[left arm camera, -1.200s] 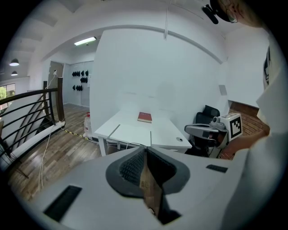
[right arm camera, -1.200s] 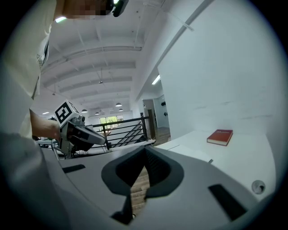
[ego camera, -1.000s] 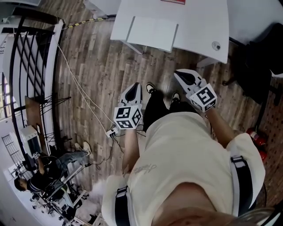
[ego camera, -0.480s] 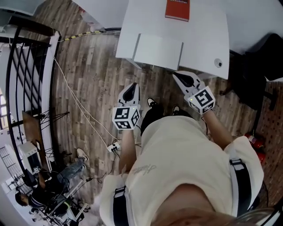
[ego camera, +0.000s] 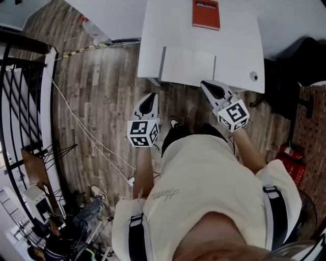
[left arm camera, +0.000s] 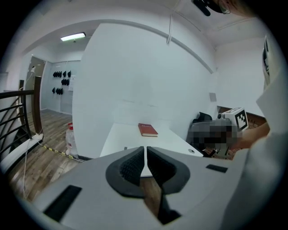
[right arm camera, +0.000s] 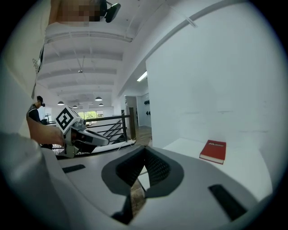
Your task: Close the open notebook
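The open notebook [ego camera: 188,66] lies flat on the near edge of the white table [ego camera: 239,46], its two pale pages spread left and right of the spine. Neither cover is lifted, so the closing has not begun. The whole job is left: reach the notebook, take up one side and fold it over the other.

Farther back on the table, well apart from the notebook, lies a closed red book [ego camera: 206,14]. A small round fitting [ego camera: 253,76] sits near the table's right near corner.

The right gripper [ego camera: 210,87] hovers at the table's near edge, just beside the notebook's right near corner, though whether it touches cannot be told. Its own view shows the jaws pressed together with nothing between them. The left gripper [ego camera: 150,100] hangs over the wooden floor [ego camera: 107,76], near the table's left near corner but short of it. Its jaws are likewise together and empty.
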Action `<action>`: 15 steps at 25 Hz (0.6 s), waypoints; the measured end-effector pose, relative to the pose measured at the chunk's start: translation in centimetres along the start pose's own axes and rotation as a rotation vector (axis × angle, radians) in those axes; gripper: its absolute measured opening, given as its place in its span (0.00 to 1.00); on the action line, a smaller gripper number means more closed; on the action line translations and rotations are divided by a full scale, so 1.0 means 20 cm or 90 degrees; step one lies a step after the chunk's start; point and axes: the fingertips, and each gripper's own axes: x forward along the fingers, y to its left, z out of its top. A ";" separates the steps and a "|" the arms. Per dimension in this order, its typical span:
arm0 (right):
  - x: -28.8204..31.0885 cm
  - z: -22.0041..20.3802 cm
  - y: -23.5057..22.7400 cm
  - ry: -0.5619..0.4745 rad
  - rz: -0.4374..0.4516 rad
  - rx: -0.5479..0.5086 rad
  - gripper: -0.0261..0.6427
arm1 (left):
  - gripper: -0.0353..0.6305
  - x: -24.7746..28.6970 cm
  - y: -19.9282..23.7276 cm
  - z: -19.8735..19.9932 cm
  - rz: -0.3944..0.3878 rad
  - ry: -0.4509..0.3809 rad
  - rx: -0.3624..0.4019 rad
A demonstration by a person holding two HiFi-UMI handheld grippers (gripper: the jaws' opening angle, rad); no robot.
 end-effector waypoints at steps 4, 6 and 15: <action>0.02 -0.04 0.01 0.013 -0.035 0.017 0.05 | 0.10 0.06 0.08 -0.01 -0.031 0.015 0.008; 0.02 -0.05 0.03 0.022 -0.043 0.017 0.05 | 0.10 0.07 0.13 -0.02 -0.032 0.020 0.011; 0.05 -0.04 -0.11 0.009 -0.040 0.018 0.05 | 0.10 0.15 0.23 0.10 -0.003 -0.014 -0.058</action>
